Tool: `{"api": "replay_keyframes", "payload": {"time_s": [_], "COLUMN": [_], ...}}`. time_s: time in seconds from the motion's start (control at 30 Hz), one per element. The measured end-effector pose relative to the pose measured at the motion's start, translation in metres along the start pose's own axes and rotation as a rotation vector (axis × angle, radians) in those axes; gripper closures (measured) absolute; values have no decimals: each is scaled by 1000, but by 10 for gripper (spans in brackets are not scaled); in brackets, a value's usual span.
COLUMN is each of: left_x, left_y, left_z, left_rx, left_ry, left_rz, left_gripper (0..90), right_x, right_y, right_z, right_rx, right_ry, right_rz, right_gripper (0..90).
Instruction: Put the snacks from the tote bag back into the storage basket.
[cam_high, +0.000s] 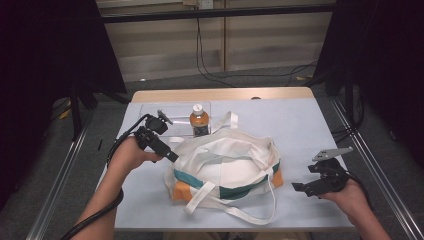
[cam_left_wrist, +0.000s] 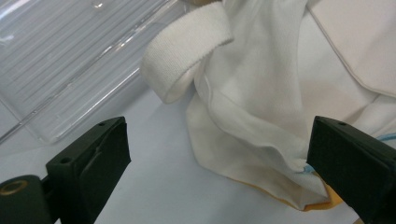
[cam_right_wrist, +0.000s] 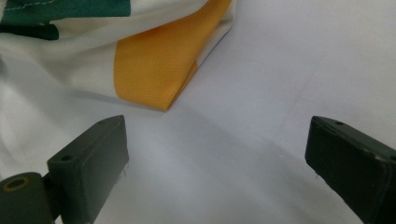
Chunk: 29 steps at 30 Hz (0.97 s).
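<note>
Landmark: white canvas tote bag with green and orange bands and long white straps (cam_high: 225, 167), lying slumped at the middle of the pale grey table cover (cam_high: 300, 130).
Left gripper (cam_high: 170, 154): at the bag's left rim, jaws spread wide and holding nothing; in the left gripper view the rim cloth and a looped white webbing strap (cam_left_wrist: 187, 51) lie between and just beyond them.
Right gripper (cam_high: 299, 188): apart from the bag's right end, jaws wide and empty; the orange corner (cam_right_wrist: 154, 70) lies ahead of them.
Bottle: brown drink bottle with white cap (cam_high: 199, 120), upright just behind the bag's far-left rim, beside a clear plastic tray (cam_high: 165, 116).
Risk, strap: the left jaws may close on the loose strap instead of the rim, so the mouth would not open.
Risk, cloth: a single thin layer could slip out, the fabric being limp.
Risk, bottle: dragging the bag backward could tip the bottle, which stands close.
Risk, right side: with that end unheld, the bag may slide across the cover.
</note>
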<state>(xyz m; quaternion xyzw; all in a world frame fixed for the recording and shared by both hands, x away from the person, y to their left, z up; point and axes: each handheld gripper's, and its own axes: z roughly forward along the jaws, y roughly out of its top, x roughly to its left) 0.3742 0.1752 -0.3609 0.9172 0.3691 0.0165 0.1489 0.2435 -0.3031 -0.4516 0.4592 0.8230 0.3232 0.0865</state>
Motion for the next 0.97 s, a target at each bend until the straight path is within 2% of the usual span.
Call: {"api": "replay_keyframes", "payload": {"time_s": [0.2,0.5,0.73,0.8,0.9,0.97], "left_x": [-1,0,0,1,2,1], "left_y": [-7,-17,-24,-28,-33,-35], "left_z": [3,7,10,11,11,11], "left_rx": [-9,-41,-57,-77,-74,-89], "left_ry": [0,-21,-14,-21,-24,-16], "left_rz": [3,-31,-41,-64,-60,-67], "left_gripper": [56,57,57,55,54,53], "right_x": [0,0,0,0,1,0], "right_y": [0,0,0,0,0,0], "right_z": [0,0,0,0,0,0], "right_rx": [2,4,2,2,2,3], "right_ry": [-2,-4,-1,-1,-3,-3], "right_rz": [-1,-8,-6,-6,-6,-9], "right_gripper": [56,56,56,56,56,56]}}
